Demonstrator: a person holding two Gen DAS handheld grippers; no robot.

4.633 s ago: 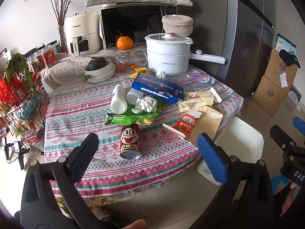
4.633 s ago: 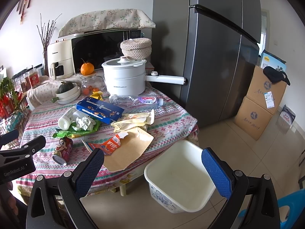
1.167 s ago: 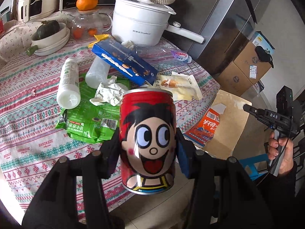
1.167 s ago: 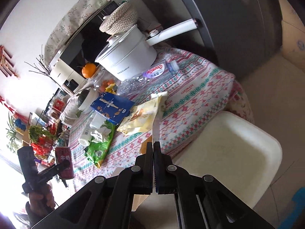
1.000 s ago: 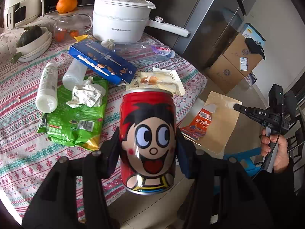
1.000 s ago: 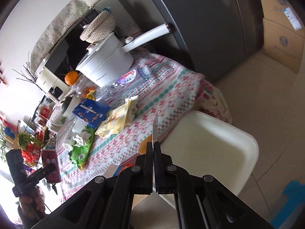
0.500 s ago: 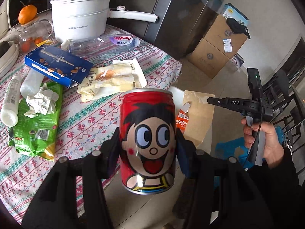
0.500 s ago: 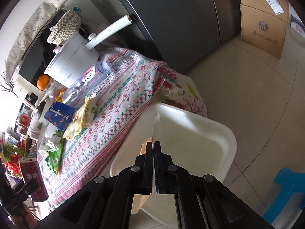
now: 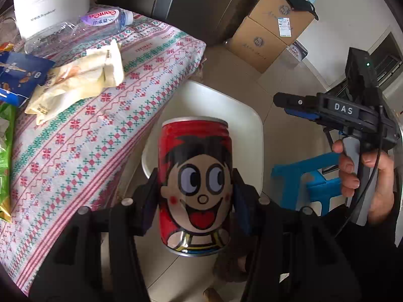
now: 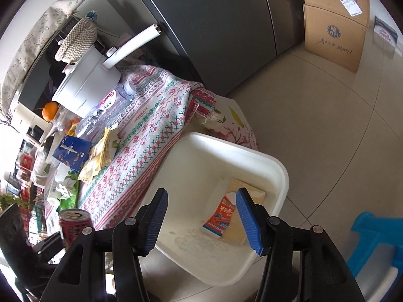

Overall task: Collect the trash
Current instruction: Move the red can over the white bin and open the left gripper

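Left wrist first: left gripper (image 9: pixel 196 192) is clamping the red can (image 9: pixel 195 188) upright, one black finger (image 9: pixel 151 196) pressing each side of the cartoon face. Can is hanging off the table edge, over the near rim of the white bin (image 9: pixel 221 110) sitting on the floor just beside the striped tablecloth (image 9: pixel 100 130). On the cloth, a cream wrapper (image 9: pixel 80 80) is lying between a blue box (image 9: pixel 20 75) and a clear bottle (image 9: pixel 75 29); a white pot (image 9: pixel 47 2) is standing behind the bottle, and a green bag (image 9: pixel 5 141) is showing at the left edge. To the right, a hand (image 9: pixel 365 176) is gripping the right gripper (image 9: pixel 282 100) above a blue stool (image 9: pixel 307 173); from this side its opening is not readable. Cardboard boxes (image 9: pixel 267 32) are stacked on the floor beyond. Right wrist next: right gripper (image 10: pixel 200 219) is hovering over the bin (image 10: pixel 252 156) with its blue-padded fingers (image 10: pixel 248 221) spread wide apart and nothing between them. Inside the bin an orange carton (image 10: pixel 221 214) is lying on a brown paper bag (image 10: pixel 246 196), both against the far right side. Can (image 10: pixel 74 222) is showing at lower left, near the tablecloth (image 10: pixel 151 130) corner, with the left gripper dark and blurred beside it. Bottle (image 10: pixel 108 105), wrapper (image 10: pixel 100 156) and blue box (image 10: pixel 71 152) are lying on the table, pot (image 10: pixel 88 83) behind them.
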